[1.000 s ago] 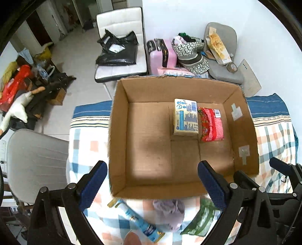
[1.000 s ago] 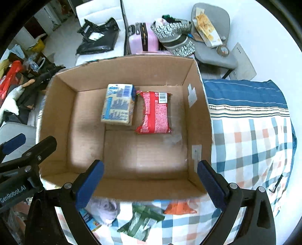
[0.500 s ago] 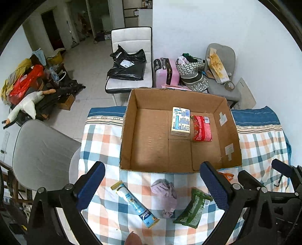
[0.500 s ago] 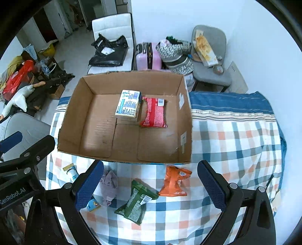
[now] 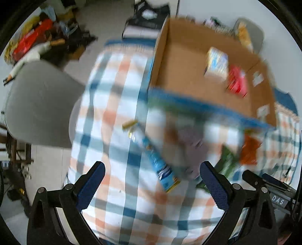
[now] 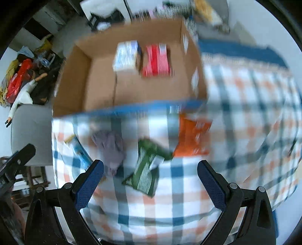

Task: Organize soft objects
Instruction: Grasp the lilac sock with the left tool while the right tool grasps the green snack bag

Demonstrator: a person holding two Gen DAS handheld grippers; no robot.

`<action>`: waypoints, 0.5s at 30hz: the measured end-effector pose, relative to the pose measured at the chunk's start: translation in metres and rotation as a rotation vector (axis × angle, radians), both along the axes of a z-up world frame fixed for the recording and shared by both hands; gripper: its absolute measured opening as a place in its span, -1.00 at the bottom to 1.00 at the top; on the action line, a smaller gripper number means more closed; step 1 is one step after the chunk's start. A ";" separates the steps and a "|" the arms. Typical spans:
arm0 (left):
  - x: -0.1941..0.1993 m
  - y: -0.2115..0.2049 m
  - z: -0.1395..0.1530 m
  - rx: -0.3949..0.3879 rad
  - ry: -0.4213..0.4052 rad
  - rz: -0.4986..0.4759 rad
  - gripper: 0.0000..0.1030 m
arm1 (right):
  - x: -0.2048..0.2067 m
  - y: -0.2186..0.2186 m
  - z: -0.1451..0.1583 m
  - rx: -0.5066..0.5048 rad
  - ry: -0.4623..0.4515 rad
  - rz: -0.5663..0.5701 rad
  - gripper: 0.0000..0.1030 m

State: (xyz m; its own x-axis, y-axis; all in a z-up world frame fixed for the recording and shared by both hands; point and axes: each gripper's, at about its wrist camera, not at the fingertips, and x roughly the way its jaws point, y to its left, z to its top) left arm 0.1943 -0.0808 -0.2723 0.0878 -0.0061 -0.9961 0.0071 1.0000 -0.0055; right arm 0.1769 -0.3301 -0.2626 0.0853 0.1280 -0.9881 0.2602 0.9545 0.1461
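Note:
Both views are motion-blurred. A cardboard box (image 5: 188,79) (image 6: 105,84) on the checked tablecloth holds a pale yellow-blue pack (image 5: 216,65) (image 6: 127,55) and a red pack (image 5: 237,82) (image 6: 156,60). In front of the box lie a blue tube (image 5: 153,156) (image 6: 80,152), a grey-lilac cloth (image 5: 194,143) (image 6: 111,148), a green pouch (image 6: 147,169) (image 5: 227,162) and an orange pouch (image 6: 192,137) (image 5: 249,148). My left gripper (image 5: 152,182) is open and empty above the tube. My right gripper (image 6: 151,181) is open and empty above the green pouch.
A grey chair (image 5: 37,105) stands left of the table. Clutter with a red bag (image 5: 28,39) lies on the floor at far left. Chairs with bags stand behind the box (image 6: 105,17). The table edge drops off at the right (image 6: 283,169).
Both grippers have pulled back from above the box and dropped lower toward the loose items in front of it. Both stay open and empty.

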 end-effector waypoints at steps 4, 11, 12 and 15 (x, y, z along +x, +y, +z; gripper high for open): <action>-0.006 0.008 -0.037 -0.015 0.082 0.027 1.00 | -0.011 0.005 -0.059 0.074 0.118 -0.046 0.96; 0.007 0.009 -0.068 -0.038 0.147 0.073 1.00 | -0.020 0.017 -0.132 0.185 0.247 -0.143 0.33; 0.008 0.005 -0.067 -0.043 0.143 0.066 1.00 | -0.021 0.020 -0.140 0.186 0.260 -0.137 0.11; 0.010 -0.015 -0.064 -0.058 0.135 0.015 1.00 | -0.025 0.024 -0.146 0.162 0.273 -0.107 -0.16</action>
State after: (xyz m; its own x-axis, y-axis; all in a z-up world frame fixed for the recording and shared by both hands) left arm 0.2044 -0.0957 -0.3361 -0.0467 -0.0632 -0.9969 -0.0130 0.9979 -0.0627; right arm 0.1521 -0.3063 -0.4088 -0.1586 0.2895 -0.9439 0.4082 0.8897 0.2043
